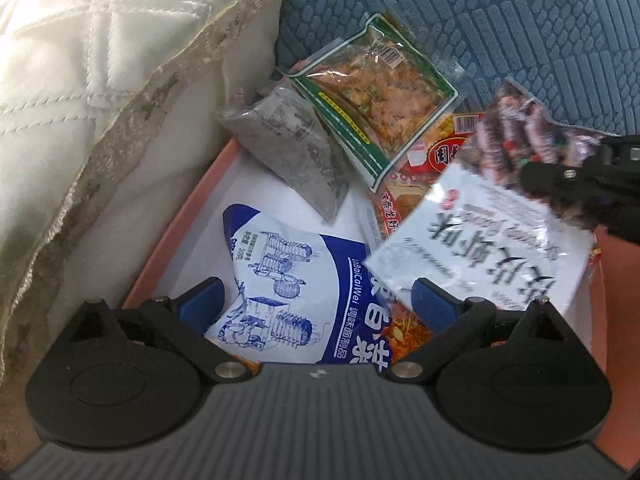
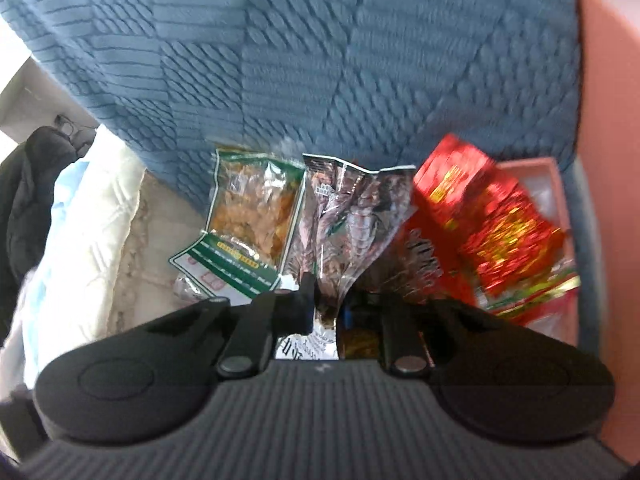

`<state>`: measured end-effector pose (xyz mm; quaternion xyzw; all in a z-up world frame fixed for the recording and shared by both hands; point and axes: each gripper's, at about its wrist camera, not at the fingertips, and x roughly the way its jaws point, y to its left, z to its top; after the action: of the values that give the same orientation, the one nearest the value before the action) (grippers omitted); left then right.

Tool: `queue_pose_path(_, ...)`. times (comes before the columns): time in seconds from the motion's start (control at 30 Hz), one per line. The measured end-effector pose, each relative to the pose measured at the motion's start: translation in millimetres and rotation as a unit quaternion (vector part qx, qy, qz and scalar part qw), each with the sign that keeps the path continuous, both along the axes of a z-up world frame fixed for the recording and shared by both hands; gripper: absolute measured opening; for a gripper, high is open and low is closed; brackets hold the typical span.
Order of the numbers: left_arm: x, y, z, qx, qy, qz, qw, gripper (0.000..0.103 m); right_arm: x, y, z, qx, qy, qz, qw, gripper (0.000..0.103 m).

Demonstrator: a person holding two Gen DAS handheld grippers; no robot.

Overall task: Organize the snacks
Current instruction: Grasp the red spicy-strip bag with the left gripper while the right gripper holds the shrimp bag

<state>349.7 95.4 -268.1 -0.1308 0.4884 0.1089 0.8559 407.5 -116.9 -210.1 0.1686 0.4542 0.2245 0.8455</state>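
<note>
Salmon-pink box [image 1: 176, 236], white inside, set on a blue textured cover [image 1: 520, 32] beside a quilted white cushion [image 1: 80, 80].

Contents and surroundings, left wrist view:
- Blue-and-white packet [image 1: 304, 288], lying flat on the box floor, nearest the camera.
- Grey packet [image 1: 288, 148], tilted over the box's far edge.
- Green-edged clear packet [image 1: 376, 92] of orange-brown snack, lying on the cover just past the box and overlapping the grey packet.
- Red packet [image 1: 432, 160], partly under the others.
- White shrimp packet [image 1: 492, 240], blurred, raised over the right side of the box.

Left gripper [image 1: 316, 300]: blue-padded fingers spread wide above the blue-and-white packet, holding nothing.

Right gripper [image 2: 326, 304]: fingers closed on the shrimp packet [image 2: 352, 216], which stands up between them; in the left view its black body [image 1: 584, 184] grips the packet's upper right edge.

Right wrist view, blurred: green-edged packet [image 2: 248, 216] left of the held packet, red packets [image 2: 488, 232] to its right, pink box wall [image 2: 600, 160] at far right, blue cover [image 2: 320, 60] behind.
</note>
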Motion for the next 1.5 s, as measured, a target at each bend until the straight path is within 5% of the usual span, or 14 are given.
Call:
queue_pose_path(0.3,-4.7,-2.8,5.1,0.030,-0.015,-0.014,0.9993,0.080,-14.5,0.8,9.6,-0.055,-0.053,0.021,0.997,0.016)
queue_pose_path(0.77,-30.9,13.9,24.1,-0.006,-0.056,0.016,0.9983,0.039,-55.4,-3.5,22.1,-0.102,-0.102,0.013,0.989,0.014)
queue_pose_path(1.5,-80.3,5.0,60.8,-0.037,-0.108,0.030,0.9930,0.027,-140.0,-15.4,20.1,-0.138,-0.142,0.017,0.980,0.014)
